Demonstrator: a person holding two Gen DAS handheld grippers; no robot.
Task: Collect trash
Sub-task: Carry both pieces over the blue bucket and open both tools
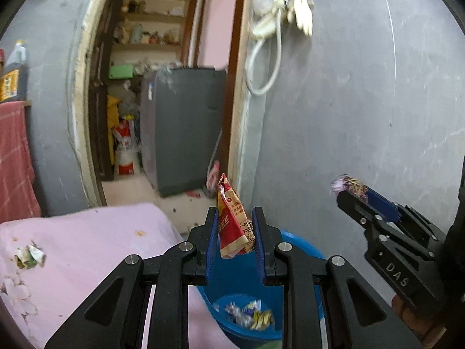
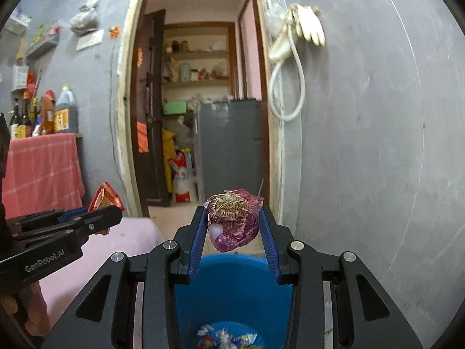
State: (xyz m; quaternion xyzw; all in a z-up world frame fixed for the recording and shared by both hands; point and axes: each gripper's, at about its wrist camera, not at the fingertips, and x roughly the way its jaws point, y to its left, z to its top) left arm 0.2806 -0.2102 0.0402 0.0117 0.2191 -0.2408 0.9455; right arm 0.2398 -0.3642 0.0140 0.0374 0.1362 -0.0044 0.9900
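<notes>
My left gripper (image 1: 235, 218) is shut on a red and yellow snack wrapper (image 1: 234, 224), which stands up between the blue pads above a blue bucket (image 1: 302, 245). Several wrappers (image 1: 250, 315) lie on the bucket's bottom. My right gripper (image 2: 234, 218) is shut on a crumpled purple wrapper (image 2: 234, 219) over the same bucket (image 2: 232, 273). In the left wrist view the right gripper (image 1: 353, 189) comes in from the right with that purple wrapper (image 1: 347, 184). The left gripper (image 2: 113, 213) with its red wrapper (image 2: 106, 197) shows at the left of the right wrist view.
A pink cloth-covered surface (image 1: 87, 250) lies left of the bucket, with crumpled trash (image 1: 29, 257) on it. A grey wall (image 1: 363, 116) rises behind the bucket. A doorway opens onto a grey cabinet (image 1: 186, 128) and shelves. Bottles (image 2: 65, 110) stand on a red-clothed stand (image 2: 43, 168).
</notes>
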